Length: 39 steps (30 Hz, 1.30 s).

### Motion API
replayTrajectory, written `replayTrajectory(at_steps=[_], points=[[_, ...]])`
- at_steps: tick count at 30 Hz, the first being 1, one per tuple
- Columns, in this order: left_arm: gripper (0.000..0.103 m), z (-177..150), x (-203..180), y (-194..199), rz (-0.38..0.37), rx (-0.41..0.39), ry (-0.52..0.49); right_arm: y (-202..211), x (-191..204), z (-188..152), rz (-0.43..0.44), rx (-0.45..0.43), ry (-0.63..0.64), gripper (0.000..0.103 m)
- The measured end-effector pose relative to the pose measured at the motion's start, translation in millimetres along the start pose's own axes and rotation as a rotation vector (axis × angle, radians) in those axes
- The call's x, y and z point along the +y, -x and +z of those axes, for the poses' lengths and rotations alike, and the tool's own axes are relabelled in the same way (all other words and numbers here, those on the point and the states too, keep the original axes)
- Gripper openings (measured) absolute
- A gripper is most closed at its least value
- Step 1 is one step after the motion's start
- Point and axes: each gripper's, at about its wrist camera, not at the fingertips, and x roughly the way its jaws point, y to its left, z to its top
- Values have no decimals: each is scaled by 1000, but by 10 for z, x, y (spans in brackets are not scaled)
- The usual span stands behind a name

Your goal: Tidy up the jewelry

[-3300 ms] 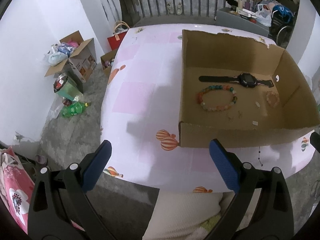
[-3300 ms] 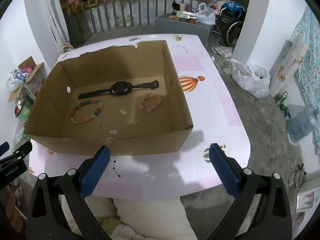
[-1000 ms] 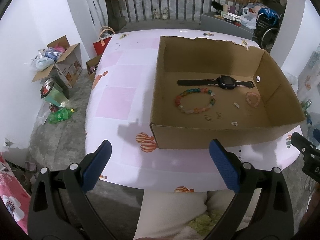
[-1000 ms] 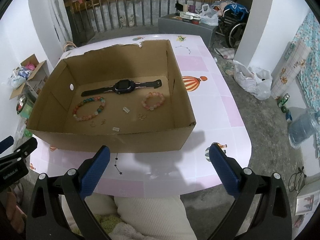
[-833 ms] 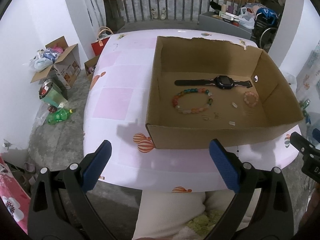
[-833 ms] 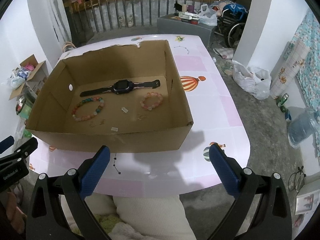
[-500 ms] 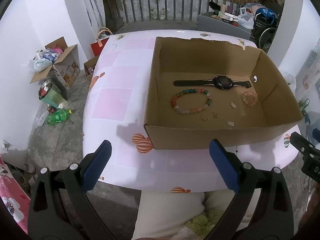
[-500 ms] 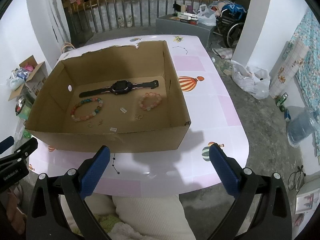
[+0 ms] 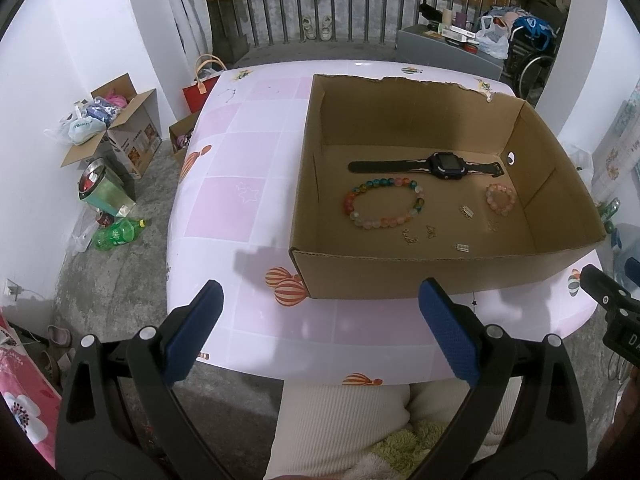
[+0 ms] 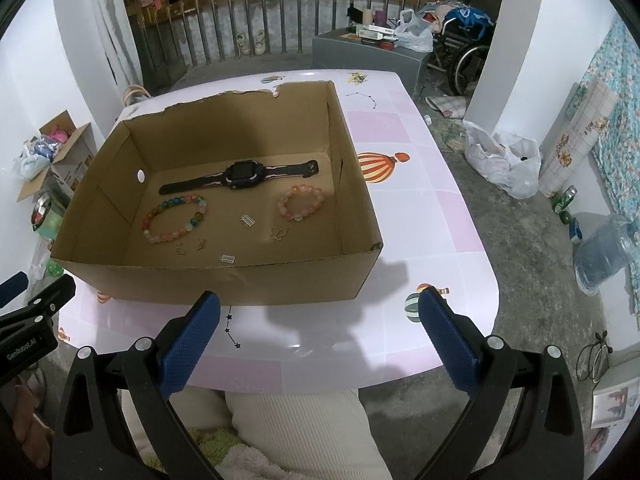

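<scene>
An open cardboard box (image 9: 432, 276) (image 10: 224, 280) stands on the pink balloon-print table (image 9: 248, 208). Inside lie a black watch (image 9: 444, 165) (image 10: 240, 174), a large multicoloured bead bracelet (image 9: 382, 208) (image 10: 175, 219), a small pink bead bracelet (image 9: 501, 199) (image 10: 301, 202) and several small metal charms (image 9: 466, 212) (image 10: 248, 220). My left gripper (image 9: 320, 330) is open and empty, held back over the table's near edge. My right gripper (image 10: 318, 332) is open and empty, near the box's front wall.
The person's cream-clad lap (image 9: 340, 420) is below the table edge. On the floor are cardboard boxes (image 9: 116, 128), a green bottle (image 9: 116, 234), a white plastic bag (image 10: 504, 160) and a water jug (image 10: 604, 252). A metal railing (image 9: 340, 12) runs behind.
Both grippers have pulled back and risen slightly, so the box sits farther off and its floor shows more fully. The jewelry has not moved. Both grippers stay open.
</scene>
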Motion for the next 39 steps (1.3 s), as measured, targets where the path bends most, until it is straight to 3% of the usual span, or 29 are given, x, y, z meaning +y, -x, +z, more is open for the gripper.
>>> replayTrajectory(at_steps=[39], points=[[94, 21, 8, 9, 2, -5, 0, 1, 1, -5, 0, -2, -1, 96]])
